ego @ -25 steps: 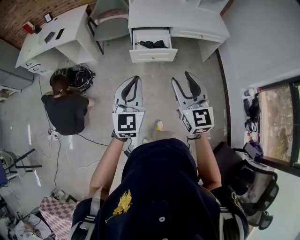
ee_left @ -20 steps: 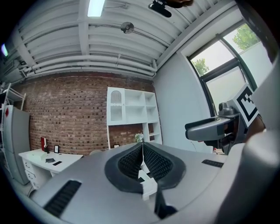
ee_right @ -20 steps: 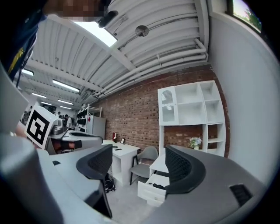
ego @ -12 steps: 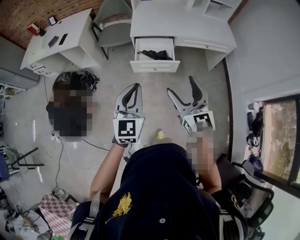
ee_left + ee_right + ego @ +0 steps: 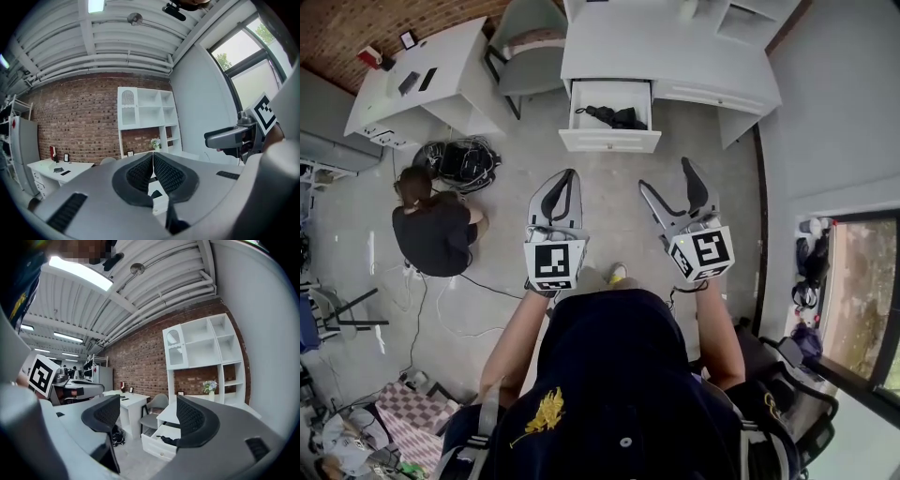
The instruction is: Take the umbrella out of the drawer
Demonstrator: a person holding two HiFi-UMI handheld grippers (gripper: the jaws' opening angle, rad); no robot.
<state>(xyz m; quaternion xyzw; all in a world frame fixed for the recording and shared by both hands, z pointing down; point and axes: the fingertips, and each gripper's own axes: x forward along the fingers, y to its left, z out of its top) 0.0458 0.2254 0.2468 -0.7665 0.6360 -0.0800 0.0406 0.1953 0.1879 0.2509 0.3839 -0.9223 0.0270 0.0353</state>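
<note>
A black folded umbrella (image 5: 614,116) lies in the open white drawer (image 5: 610,140) of the desk, ahead of both grippers and apart from them. My left gripper (image 5: 571,174) is held level over the floor, its jaws shut and empty; in the left gripper view the pads (image 5: 161,171) meet. My right gripper (image 5: 665,175) stands open beside it with nothing between its fingers. The right gripper view frames the drawer (image 5: 161,446) and the umbrella (image 5: 169,440) between the open jaws of that gripper (image 5: 145,411), still at a distance.
The white desk (image 5: 675,52) with the drawer stands against the far wall, with a grey chair (image 5: 523,47) and a second white desk (image 5: 431,89) to its left. A person (image 5: 431,230) crouches on the floor at left by a tangle of cables (image 5: 461,156). A wall runs along the right.
Both grippers have moved forward towards the desk. The right gripper's jaws have spread wider. The left jaws stay shut.
</note>
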